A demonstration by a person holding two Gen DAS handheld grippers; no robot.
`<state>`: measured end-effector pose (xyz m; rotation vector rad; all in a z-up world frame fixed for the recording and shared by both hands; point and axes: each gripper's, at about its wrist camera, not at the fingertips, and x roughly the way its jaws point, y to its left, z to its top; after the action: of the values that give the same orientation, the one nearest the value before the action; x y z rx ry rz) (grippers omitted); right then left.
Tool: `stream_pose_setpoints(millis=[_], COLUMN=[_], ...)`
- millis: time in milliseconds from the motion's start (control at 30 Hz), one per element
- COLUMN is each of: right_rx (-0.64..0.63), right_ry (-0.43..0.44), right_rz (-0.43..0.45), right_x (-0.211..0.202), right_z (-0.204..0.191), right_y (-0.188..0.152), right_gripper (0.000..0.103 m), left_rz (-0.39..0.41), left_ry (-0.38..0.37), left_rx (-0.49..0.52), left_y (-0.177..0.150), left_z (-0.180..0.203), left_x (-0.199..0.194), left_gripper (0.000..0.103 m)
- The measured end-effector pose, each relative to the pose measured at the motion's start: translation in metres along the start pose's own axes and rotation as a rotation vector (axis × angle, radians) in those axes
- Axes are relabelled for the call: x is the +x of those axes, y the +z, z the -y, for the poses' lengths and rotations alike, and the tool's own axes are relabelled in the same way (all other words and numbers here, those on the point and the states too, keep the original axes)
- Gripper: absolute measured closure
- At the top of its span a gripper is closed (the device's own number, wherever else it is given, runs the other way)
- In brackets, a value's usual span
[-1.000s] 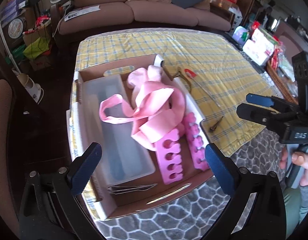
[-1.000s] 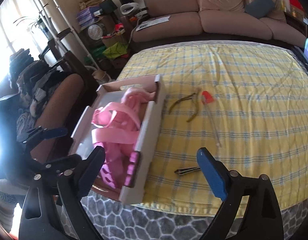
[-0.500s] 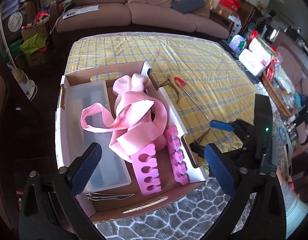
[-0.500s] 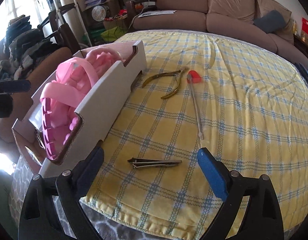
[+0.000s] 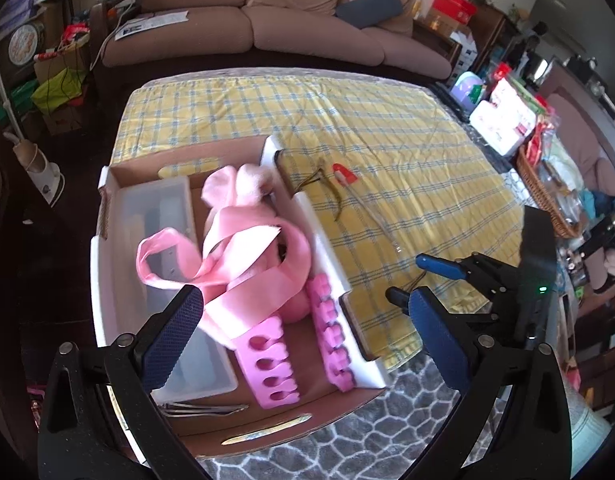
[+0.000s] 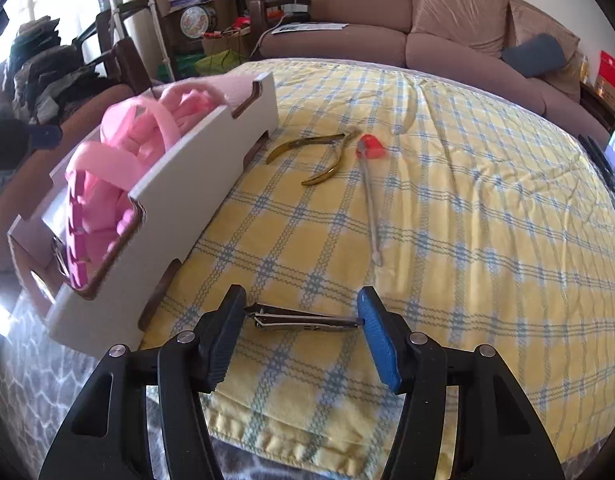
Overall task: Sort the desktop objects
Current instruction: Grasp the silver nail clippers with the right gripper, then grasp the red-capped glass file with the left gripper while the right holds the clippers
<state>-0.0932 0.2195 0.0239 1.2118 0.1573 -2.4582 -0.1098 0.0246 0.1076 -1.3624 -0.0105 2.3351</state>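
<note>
Both pads of my right gripper [image 6: 301, 338] are closing lengthwise on the clipper [image 6: 303, 320], which may pivot and slip out.

The right gripper [image 6: 301, 322], black-framed with blue textured pads, points steeply down at the table, and its jaws are closing with a flat metal nail clipper [image 6: 303, 321] lying lengthwise between them. The right pad touches one tip of the clipper; whether the left pad presses the other end cannot be told. The left gripper [image 5: 307, 338], of the same build, hangs tilted downward with its jaws spread wide and nothing between them.
</note>
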Motion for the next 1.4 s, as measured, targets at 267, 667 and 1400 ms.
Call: stream_pose_setpoints(millis=[267,667,1400], right_rx=[0.121,0.276,0.314], right_ry=[0.007,0.019,0.061], right_rz=[0.056,0.081,0.093], right_x=[-0.067,-0.101,-0.112], right_z=[0.041,0.103,0.117], right_y=[0.009,-0.007,-0.009], right_gripper=[0.043,0.043,0.043], left_rz=[-0.056,-0.257,-0.207], left_ry=[0.003,0.227,0.295], left_rx=[0.088,0.045,0.053], left_y=[0.047,0.066,0.057], left_z=[0.063,0.087,0.118], left_x=[0.044,0.173,0.187], left_gripper=[0.000,0.018,0.075])
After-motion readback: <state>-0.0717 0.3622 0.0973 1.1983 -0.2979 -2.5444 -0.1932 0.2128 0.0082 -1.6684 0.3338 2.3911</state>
